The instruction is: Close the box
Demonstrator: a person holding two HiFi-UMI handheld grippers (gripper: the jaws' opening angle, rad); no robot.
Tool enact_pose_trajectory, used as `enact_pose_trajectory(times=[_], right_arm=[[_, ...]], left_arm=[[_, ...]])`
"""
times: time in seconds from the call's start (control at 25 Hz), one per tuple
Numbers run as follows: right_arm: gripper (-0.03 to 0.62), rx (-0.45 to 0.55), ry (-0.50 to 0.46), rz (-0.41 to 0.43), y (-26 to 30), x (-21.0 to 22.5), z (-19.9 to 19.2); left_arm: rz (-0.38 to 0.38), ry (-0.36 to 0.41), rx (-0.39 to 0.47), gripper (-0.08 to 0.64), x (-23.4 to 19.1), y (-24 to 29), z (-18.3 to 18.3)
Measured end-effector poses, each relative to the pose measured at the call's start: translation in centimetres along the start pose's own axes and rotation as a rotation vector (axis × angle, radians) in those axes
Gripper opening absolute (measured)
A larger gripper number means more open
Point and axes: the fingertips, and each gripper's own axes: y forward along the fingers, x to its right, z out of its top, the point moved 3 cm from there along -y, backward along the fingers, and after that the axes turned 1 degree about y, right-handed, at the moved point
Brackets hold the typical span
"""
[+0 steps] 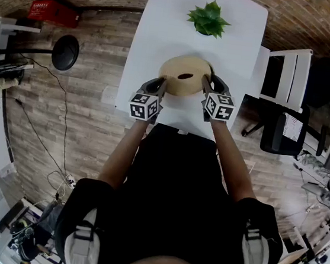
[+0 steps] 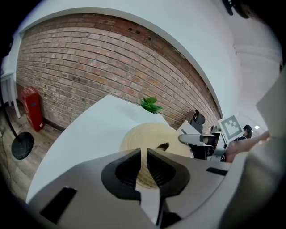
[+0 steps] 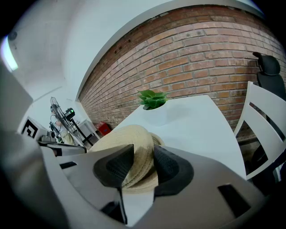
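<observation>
A round woven straw box [image 1: 183, 77] with a dark hole in the middle of its lid sits on the white table [image 1: 167, 15], near the front edge. My left gripper [image 1: 162, 85] holds its left rim and my right gripper [image 1: 206, 86] its right rim. In the left gripper view the jaws of the left gripper [image 2: 144, 159] stand almost together, with the woven rim [image 2: 147, 134] pinched between the pads. Seen from the right gripper [image 3: 143, 156], the straw lid's edge [image 3: 129, 138] is clamped between the pads and looks slightly tilted over a second woven edge behind it.
A small green plant in a white pot [image 1: 209, 17] stands farther back on the table, beyond the box. A white chair [image 1: 286, 71] is to the table's right. A black lamp base [image 1: 65, 52] and a red case [image 1: 53, 11] lie on the floor at left.
</observation>
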Motion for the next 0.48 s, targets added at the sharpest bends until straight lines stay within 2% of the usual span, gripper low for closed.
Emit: enact_pose_trajectory(times=[0.08, 0.2, 0.32, 0.48], right_arm=[[0.137, 0.002, -0.001, 0.002, 0.0, 0.0, -0.1], [0.137, 0.002, -0.003, 0.0, 0.0, 0.0, -0.1], [0.137, 0.002, -0.002, -0.001, 0.0, 0.0, -0.1], [0.137, 0.007, 0.023, 0.015, 0.0, 0.1, -0.2]], left_arm=[[0.033, -0.009, 0.004, 0.063, -0.9, -0.5, -0.3], [0.058, -0.035, -0.016, 0.161, -1.8, -0.8, -1.2], [0.032, -0.089, -0.046, 0.187, -1.9, -0.5, -2.2], [0.004, -0.143, -0.059, 0.187, -1.4, -0.1, -2.5]])
